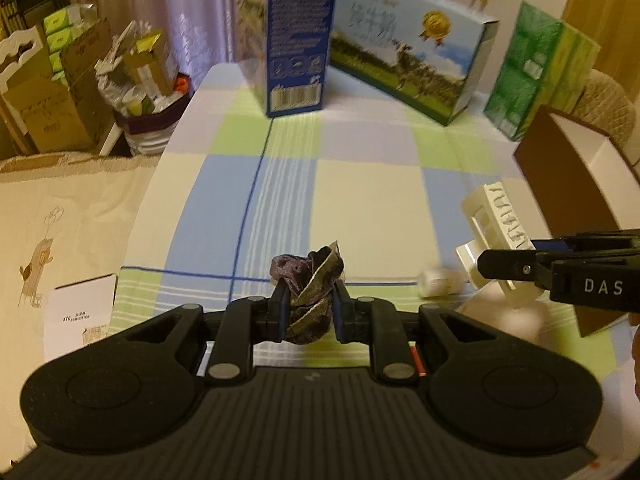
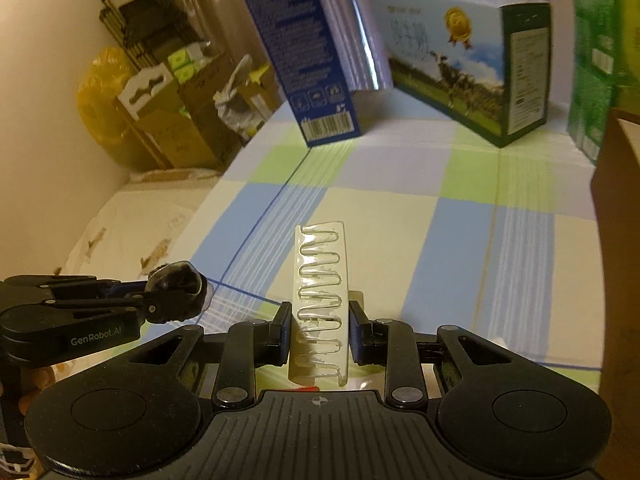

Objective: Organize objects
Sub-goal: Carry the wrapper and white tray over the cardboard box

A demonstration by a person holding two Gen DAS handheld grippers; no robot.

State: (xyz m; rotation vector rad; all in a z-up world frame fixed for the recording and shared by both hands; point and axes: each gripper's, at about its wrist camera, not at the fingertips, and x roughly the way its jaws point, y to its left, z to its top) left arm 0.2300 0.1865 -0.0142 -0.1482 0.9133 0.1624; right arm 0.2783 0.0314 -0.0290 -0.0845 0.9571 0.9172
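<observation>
Right wrist view: right gripper (image 2: pixel 318 336) pinches a white clip (image 2: pixel 320 304), long axis pointing ahead, above the table (image 2: pixel 440 248); left gripper (image 1: pixel 308 312) alongside clamps a scrunchie (image 1: pixel 310 296).

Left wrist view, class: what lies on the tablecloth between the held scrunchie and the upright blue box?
Nothing: in the left wrist view, bare checked tablecloth runs from the scrunchie to the blue box.
</observation>
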